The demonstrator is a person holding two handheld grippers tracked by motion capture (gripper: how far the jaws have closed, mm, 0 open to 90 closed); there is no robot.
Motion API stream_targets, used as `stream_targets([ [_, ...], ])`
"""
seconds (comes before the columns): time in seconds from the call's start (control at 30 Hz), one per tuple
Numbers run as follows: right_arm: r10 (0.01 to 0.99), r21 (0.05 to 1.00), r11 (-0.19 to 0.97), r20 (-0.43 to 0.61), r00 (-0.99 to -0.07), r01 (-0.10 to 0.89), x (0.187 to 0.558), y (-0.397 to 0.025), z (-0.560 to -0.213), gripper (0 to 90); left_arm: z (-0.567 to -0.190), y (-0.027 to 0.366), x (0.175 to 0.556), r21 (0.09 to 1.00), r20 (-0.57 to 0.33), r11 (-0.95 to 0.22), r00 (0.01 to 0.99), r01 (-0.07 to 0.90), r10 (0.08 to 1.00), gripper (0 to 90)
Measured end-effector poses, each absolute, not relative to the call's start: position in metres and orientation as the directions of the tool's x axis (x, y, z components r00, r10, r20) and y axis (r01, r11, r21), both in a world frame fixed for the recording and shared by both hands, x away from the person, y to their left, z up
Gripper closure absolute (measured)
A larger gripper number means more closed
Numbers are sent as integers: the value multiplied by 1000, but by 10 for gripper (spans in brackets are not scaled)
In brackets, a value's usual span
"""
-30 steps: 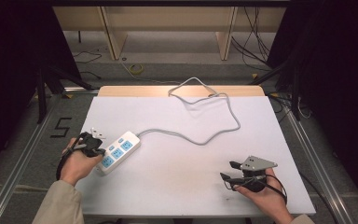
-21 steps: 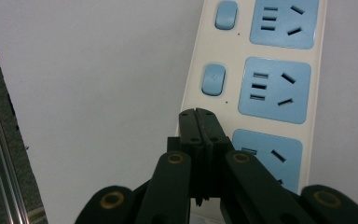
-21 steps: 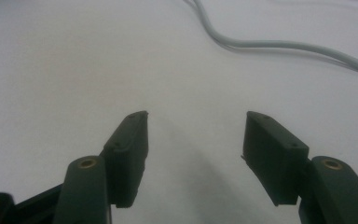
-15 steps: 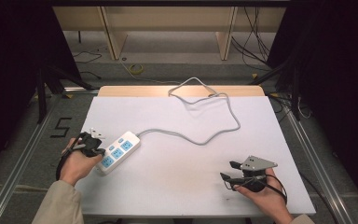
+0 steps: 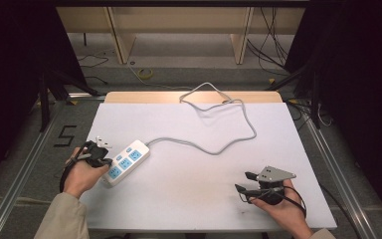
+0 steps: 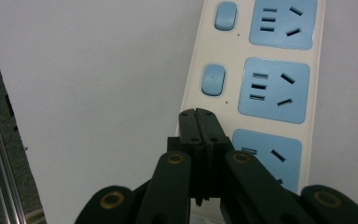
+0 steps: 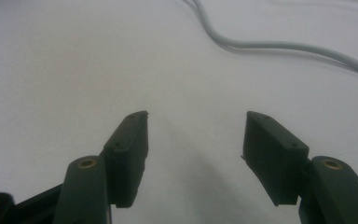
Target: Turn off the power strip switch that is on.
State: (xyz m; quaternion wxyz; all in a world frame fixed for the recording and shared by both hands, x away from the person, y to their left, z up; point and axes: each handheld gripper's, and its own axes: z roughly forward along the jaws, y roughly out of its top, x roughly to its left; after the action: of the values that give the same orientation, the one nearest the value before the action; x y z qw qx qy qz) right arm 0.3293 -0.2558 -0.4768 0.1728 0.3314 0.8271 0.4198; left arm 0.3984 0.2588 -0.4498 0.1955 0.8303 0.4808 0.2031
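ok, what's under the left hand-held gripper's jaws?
The near end of the power strip, on the white table. The shut left hand-held gripper covers the socket nearest it.

Left gripper [image 5: 95, 152]: black jaws w/ brass-coloured pivot screws, black cable loop. Right gripper [image 5: 244, 182]: same black jaws, grey 3-cornered top plate, black cable. Person: beige sleeves [image 5: 59, 219] both arms.

The power strip [image 6: 279, 79] is showing a smooth, faintly glossy cream plastic shell with matt blue plastic sockets, and its cord [image 5: 229, 144] is looking like smooth grey rubbery sheathing. The table [image 5: 189, 199] is wearing a matt white covering over a pale wood edge. The left gripper [image 6: 200, 116] is looking matt black plastic
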Motion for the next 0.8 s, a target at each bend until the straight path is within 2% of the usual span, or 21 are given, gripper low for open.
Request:
stream_targets([
  [0.8,693,811,424,-5,-721,402,330,-256,-477,412,-447,259,397,534,156,-469,464,703,872,897],
])
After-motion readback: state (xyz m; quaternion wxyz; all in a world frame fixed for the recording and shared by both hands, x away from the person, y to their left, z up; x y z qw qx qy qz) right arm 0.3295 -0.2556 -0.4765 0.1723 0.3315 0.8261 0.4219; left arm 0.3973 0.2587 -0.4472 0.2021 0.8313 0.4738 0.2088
